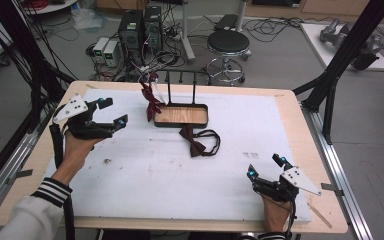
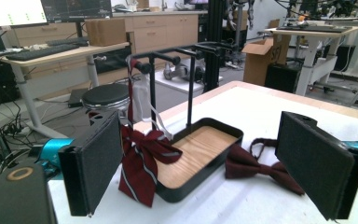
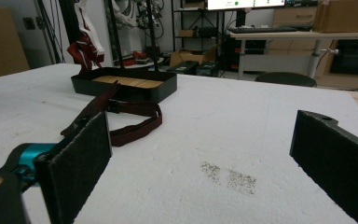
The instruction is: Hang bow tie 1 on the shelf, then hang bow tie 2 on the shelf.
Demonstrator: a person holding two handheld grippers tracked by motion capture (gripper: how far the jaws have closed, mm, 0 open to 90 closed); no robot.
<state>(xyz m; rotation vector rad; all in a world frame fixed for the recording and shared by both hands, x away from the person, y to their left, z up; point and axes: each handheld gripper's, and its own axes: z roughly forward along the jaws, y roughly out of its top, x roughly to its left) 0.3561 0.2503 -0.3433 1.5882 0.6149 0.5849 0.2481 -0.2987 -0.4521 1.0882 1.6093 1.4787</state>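
Note:
A black tray (image 1: 206,116) with a wooden floor and a black rack (image 1: 181,75) stands at the back middle of the white sheet. A dark red striped bow tie (image 1: 152,102) hangs from the rack over the tray's left end. A plain dark red bow tie (image 1: 196,146) with its strap lies just in front of the tray. My left gripper (image 1: 112,111) is held above the sheet to the left of the tray, open and empty, facing the striped bow tie (image 2: 142,161) and the tray (image 2: 214,165). My right gripper (image 1: 266,167) stands open and empty near the front right, apart from the plain bow tie (image 3: 121,116).
The white sheet (image 1: 145,185) covers most of the wooden table. A faint dark smudge (image 3: 228,177) marks it ahead of the right gripper. A stool (image 1: 228,42) and computer cases (image 1: 140,30) stand on the floor behind the table. Black frame posts rise at both sides.

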